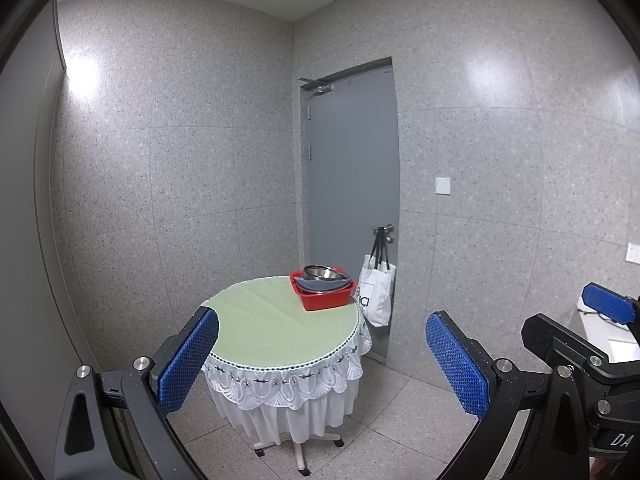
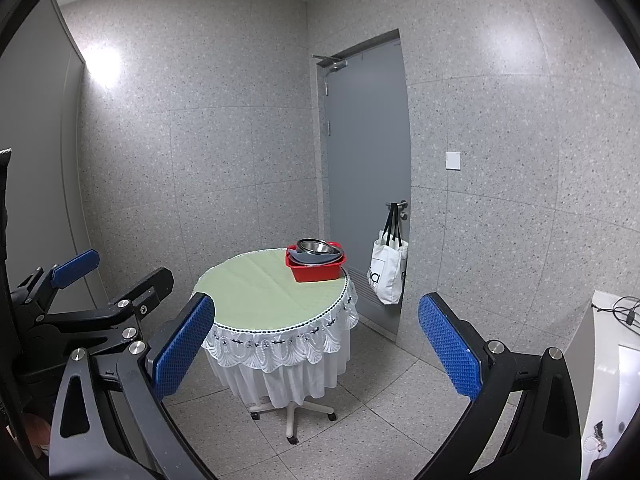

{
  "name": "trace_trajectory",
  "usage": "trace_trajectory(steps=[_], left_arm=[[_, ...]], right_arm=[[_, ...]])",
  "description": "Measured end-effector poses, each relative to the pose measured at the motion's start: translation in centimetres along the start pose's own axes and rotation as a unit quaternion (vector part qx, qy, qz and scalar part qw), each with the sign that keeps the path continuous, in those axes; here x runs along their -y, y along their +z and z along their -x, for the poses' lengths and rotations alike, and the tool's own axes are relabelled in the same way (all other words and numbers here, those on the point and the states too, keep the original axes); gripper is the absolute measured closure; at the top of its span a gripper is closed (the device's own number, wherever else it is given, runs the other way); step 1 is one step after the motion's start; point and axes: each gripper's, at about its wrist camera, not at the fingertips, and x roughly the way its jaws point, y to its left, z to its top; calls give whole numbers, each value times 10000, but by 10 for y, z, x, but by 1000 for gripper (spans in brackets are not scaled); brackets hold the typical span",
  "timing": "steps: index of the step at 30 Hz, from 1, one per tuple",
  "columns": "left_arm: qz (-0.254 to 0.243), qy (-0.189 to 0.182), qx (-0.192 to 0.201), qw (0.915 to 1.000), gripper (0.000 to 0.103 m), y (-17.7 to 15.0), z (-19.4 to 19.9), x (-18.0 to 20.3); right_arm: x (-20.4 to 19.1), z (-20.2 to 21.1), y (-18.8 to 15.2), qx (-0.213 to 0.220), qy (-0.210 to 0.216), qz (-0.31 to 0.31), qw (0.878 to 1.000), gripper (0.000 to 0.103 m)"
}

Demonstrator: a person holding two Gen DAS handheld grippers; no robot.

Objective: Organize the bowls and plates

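Both claws are held level, side by side, well back from the counter (image 1: 260,320). The left claw (image 1: 322,364) and right claw (image 2: 316,346) gape wide, empty. A red basin (image 1: 326,300) of stacked bowls (image 1: 320,274) sits at the counter's far edge.

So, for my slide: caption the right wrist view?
Open right gripper faces round table bearing red bin of bowls.

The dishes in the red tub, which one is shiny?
The metal bowl on top of the pile is shiny; the dishes under it are dull grey, in the red tub.

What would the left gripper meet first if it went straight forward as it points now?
Probably the table: it lies between the open fingers of the left gripper, with nothing nearer in view. The red bin sits farther back. Depth is unclear.
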Motion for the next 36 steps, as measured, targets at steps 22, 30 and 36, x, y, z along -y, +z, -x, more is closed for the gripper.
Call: trace_trajectory(steps=[22, 30, 36], left_arm=[[18, 47, 5, 10000, 0, -7, -8, 0], [23, 47, 7, 10000, 0, -7, -9, 0], [25, 63, -1, 10000, 1, -8, -11, 0]], right_arm=[[1, -6, 0, -17, 34, 3, 10000, 0], [3, -11, 0, -24, 53, 8, 10000, 0], [4, -12, -1, -36, 65, 1, 10000, 0]])
